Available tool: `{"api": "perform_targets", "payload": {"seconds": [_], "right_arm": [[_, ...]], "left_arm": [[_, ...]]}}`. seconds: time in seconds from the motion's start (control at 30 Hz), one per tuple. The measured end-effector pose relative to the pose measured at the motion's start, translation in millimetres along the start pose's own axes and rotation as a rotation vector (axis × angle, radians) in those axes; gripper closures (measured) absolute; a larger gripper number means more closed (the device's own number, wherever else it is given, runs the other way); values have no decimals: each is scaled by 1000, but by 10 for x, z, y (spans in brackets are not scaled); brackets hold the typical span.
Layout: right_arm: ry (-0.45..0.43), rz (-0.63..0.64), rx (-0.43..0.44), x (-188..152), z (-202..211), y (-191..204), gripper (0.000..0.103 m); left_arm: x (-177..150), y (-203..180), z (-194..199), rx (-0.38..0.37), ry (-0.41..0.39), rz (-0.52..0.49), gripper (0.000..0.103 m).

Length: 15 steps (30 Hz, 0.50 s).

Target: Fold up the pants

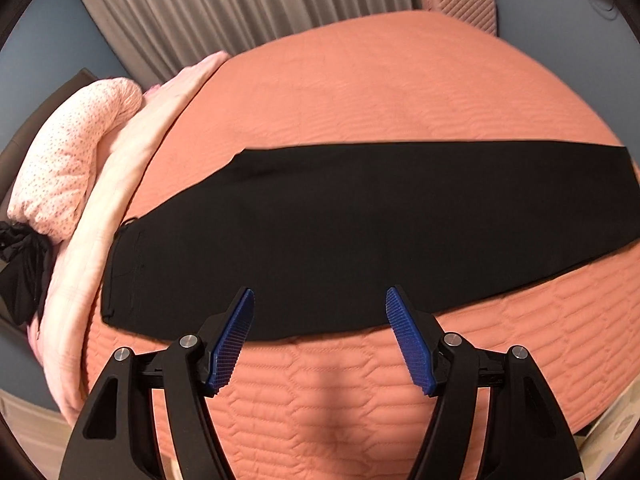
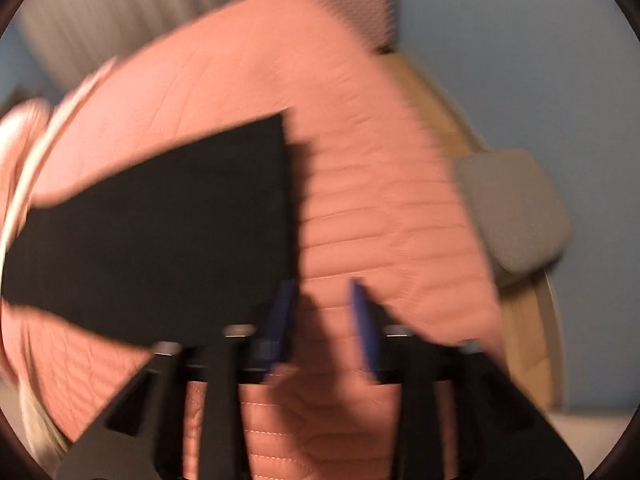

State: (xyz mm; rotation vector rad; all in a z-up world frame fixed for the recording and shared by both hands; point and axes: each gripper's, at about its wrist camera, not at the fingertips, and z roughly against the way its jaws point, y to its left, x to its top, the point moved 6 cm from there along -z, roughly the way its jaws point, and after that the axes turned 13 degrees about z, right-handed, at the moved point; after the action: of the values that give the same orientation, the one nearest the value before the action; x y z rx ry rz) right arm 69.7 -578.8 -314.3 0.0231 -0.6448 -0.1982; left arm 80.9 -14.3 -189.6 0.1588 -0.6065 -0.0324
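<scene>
One pair of pants [image 1: 360, 232] was found laid flat across the bed [image 1: 380, 92], already doubled lengthwise into a single long black strip, the waistband to the left and the hem end to the right. The near edge of the strip lay just ahead of the left claw [image 1: 320, 308], which was held above the cover with its jaws wide apart and nothing between them. The right claw [image 2: 322, 300] was seen near the hem corner, beside it rather than on it; its jaws stood apart and empty. The right view was heavily blurred, so contact with the cloth could not be judged.

Risks were assessed as follows. If only the top layer were pinched, the two legs would be expected to slide apart and the fold to come out skewed. If the quilted cover were caught along with the cloth, it would likely be dragged up with the fold. A grip taken beside the corner rather than on it would probably close on nothing.

Count: one pair of pants, two claws, one bed, one floral pillow [image 1: 76, 152], one pale blanket [image 1: 120, 184], one pink suitcase [image 1: 460, 4], one dark garment [image 1: 22, 268] at the left edge.
</scene>
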Motion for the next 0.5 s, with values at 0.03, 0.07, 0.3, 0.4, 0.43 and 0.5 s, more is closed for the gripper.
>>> {"api": "perform_targets", "payload": {"seconds": [0.03,0.07,0.3,0.4,0.43,0.5], "right_arm": [[-33,-12,-4,26,108,15,55],[-91,7,-6,70,282,126,55],[-63,310,198,100,-1,1659,66],[-21,244,198,31,-322,1440,89],[-3,143,171,64,-307,1249,103],[-33,94,91,156,-103,1135,95]], "left_arm": [[-10,38,-15,7,6,8,37],[-21,61,-54,3,16,17,37],[-35,-35,-315,25,4,18,36],[-11,-36,-549,91,2,-24,32],[-20,-6,-650,116,11,-39,31],[-83,123,-934,163,76,-50,31]]}}
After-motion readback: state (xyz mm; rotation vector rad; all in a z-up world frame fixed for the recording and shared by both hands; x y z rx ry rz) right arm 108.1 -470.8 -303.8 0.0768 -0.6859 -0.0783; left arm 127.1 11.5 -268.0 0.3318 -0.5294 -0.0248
